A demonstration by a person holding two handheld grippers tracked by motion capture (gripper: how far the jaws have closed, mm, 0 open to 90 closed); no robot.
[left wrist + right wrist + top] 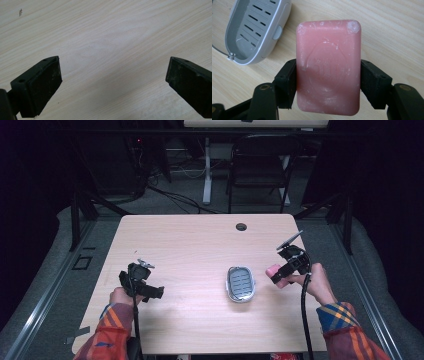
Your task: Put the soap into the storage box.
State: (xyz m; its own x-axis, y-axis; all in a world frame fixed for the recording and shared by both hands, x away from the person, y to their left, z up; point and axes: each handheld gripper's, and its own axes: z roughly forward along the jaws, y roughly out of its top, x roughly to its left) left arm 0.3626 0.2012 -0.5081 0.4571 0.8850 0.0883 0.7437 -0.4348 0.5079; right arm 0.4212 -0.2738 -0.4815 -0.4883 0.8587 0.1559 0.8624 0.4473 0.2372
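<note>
A pink bar of soap (328, 67) is clamped by its two long sides in my right gripper (328, 83), held a little above the wooden table. From the high view the soap (273, 270) and right gripper (280, 274) hang just right of a grey slotted soap dish (241, 283), which lies empty on the table; the dish (254, 30) shows at upper left in the right gripper view. My left gripper (152, 292) rests low at the table's left with its jaws wide apart, and between them (113, 82) lies only bare wood.
The light wooden table (190, 245) has a round cable hole (241, 226) near its far edge. Beyond the table stand a dark chair (260, 165) and a white desk leg (207, 170). A small dark speck (20, 11) marks the wood.
</note>
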